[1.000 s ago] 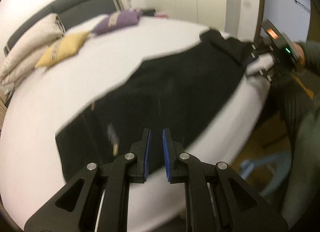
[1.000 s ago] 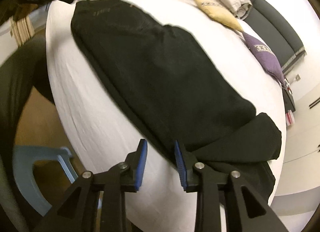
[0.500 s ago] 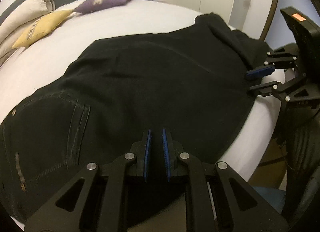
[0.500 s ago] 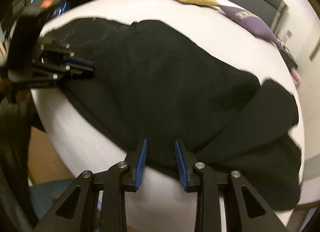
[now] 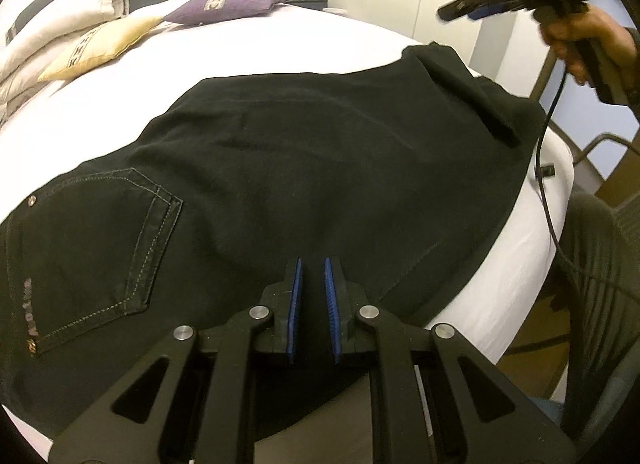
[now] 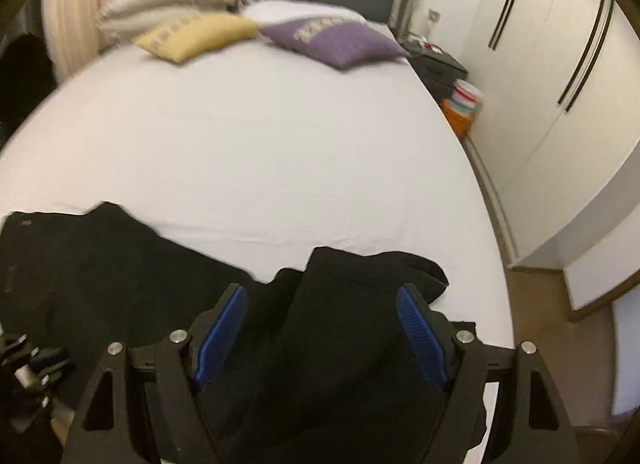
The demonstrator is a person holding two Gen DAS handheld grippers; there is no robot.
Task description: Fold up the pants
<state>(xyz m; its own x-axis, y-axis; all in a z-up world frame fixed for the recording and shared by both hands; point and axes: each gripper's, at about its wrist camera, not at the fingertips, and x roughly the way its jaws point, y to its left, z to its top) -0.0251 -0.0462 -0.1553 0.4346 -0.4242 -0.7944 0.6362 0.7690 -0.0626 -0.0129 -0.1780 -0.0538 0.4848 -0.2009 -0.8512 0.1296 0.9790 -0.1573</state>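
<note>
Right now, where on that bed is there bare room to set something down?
The wide white sheet between the black denim pants and the yellow cushion and purple cushion is free. The near edge is crowded: pants cover it.

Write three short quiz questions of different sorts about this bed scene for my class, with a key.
1. True or false: the black denim pants lie on the white bed sheet.
2. Which cushion lies nearer the wardrobe doors: A the yellow square cushion, or B the purple square cushion?
3. Fill in: the stitched back pocket shows in the ___ wrist view.

Key: 1 true; 2 B; 3 left.
</note>
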